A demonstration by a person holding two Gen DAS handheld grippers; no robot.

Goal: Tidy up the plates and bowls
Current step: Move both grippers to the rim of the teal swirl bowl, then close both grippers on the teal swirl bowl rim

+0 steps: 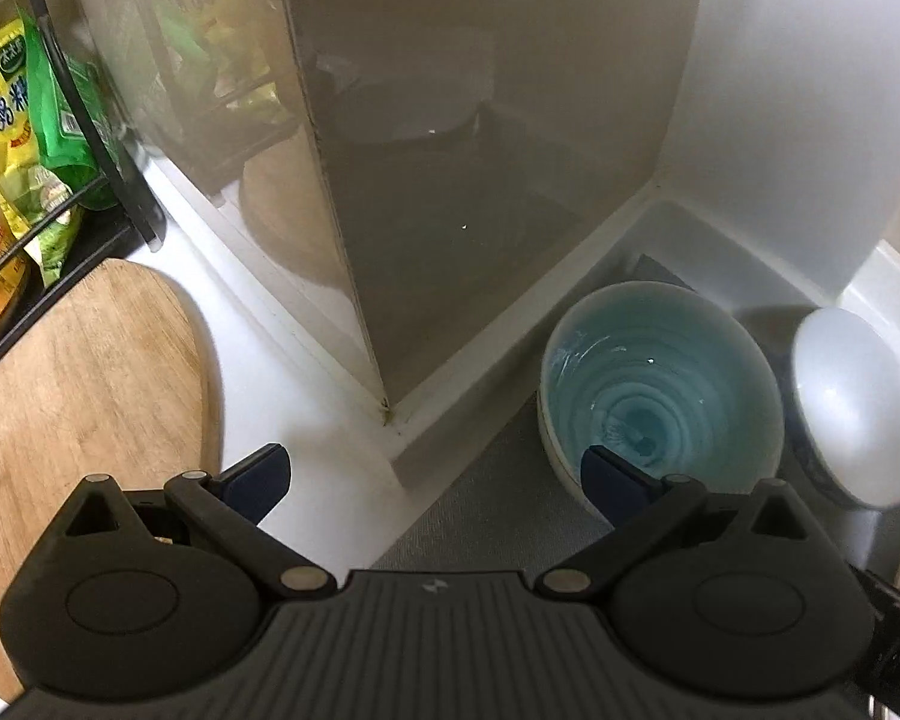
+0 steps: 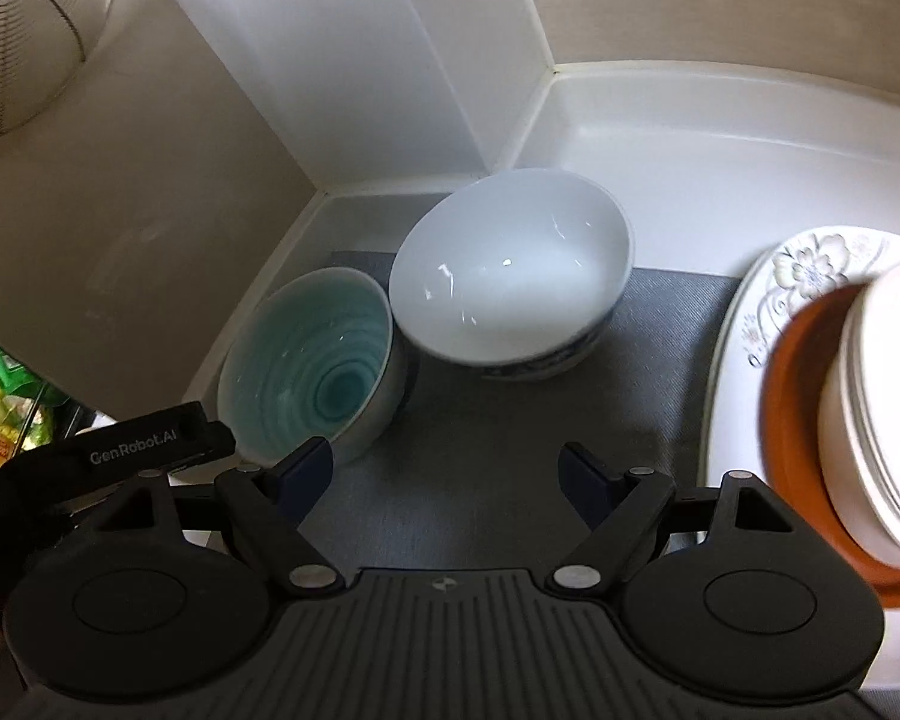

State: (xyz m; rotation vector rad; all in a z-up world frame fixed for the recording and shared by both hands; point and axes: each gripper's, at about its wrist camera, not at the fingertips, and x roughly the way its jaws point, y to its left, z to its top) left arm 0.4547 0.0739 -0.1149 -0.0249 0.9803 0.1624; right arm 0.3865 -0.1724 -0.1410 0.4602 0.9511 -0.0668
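Note:
A teal ribbed bowl stands upright on a grey mat in the counter corner. A white bowl with a blue pattern leans tilted beside it, to its right. My left gripper is open and empty, its right fingertip at the teal bowl's near rim. My right gripper is open and empty over the mat, in front of both bowls. At the right, a flowered plate carries an orange dish and a stack of white dishes.
A round wooden board lies at the left. A black wire rack holds yellow and green packets. A beige wall corner juts out between board and bowls. A wire basket hangs at the upper left.

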